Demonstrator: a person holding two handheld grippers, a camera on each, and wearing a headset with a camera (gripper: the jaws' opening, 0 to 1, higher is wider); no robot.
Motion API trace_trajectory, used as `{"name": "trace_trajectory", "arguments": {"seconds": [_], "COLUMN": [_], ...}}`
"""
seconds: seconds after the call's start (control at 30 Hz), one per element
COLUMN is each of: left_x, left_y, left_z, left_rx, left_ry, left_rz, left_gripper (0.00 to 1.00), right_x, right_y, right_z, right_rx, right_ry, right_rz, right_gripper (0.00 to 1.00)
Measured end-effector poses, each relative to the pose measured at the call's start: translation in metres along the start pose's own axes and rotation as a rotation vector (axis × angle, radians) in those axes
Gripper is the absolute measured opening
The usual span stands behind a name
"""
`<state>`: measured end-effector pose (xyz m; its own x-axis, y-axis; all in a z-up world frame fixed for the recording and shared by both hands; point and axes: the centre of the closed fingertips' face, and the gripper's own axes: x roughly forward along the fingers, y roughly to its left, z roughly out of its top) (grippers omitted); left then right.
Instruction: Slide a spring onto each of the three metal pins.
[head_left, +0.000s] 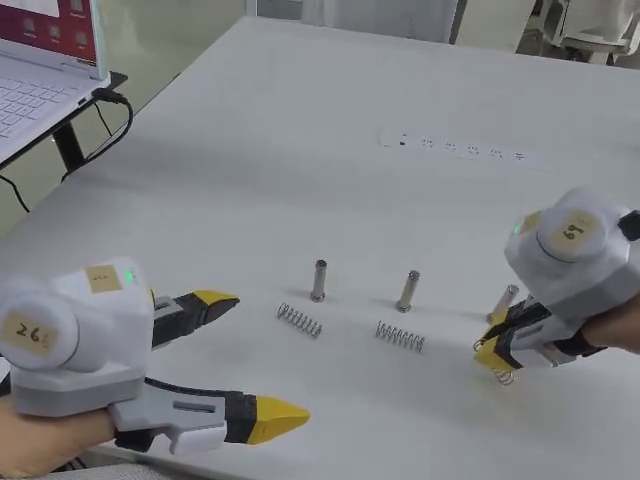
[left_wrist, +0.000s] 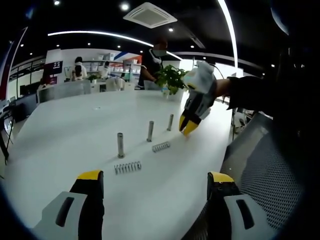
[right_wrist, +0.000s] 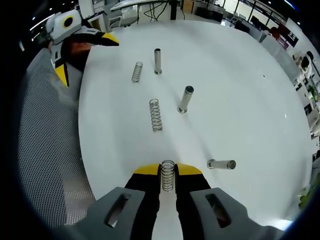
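White table takes up most of the head view. Off its far left edge a laptop sits open on a dark stand.

At the near left the left gripper hovers above the edge. Its yellow-tipped jaws are spread wide with nothing between them, and in the left gripper view they frame bare tabletop.

At the near right the right gripper is low over the table, its jaws closed on a spring. That spring stands up between the tips in the right gripper view and pokes out below them in the head view.

A flat power strip lies toward the far right.

Three metal pins stand in a row across the middle:
- the left pin;
- the middle pin;
- the right pin, leaning a little and partly hidden behind the right gripper, just beside it.

All three pins are bare.

Two loose springs lie flat on the table. The left spring is just in front of the left pin, and the middle spring is just in front of the middle pin. Neither touches its pin.
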<state>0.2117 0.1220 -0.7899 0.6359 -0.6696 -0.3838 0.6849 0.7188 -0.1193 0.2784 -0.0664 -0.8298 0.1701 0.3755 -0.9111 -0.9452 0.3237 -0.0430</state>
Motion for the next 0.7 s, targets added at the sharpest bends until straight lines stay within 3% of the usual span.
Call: {"name": "trace_trajectory", "arguments": {"seconds": [0.4, 0.7], "left_x": [0.000, 0.000], "left_y": [-0.001, -0.001], "left_z": [-0.001, -0.002], "left_rx": [0.006, 0.006], "left_ry": [0.007, 0.007], "left_rz": [-0.008, -0.010], "left_gripper": [0.82, 0.82], "right_x": [-0.014, -0.027], "right_y": [-0.004, -0.007], "right_z": [0.000, 0.008], "right_rx": [0.069, 0.130], "right_ry": [-0.074, -0.169], "right_rz": [-0.038, -0.068], "right_gripper": [0.09, 0.09]}}
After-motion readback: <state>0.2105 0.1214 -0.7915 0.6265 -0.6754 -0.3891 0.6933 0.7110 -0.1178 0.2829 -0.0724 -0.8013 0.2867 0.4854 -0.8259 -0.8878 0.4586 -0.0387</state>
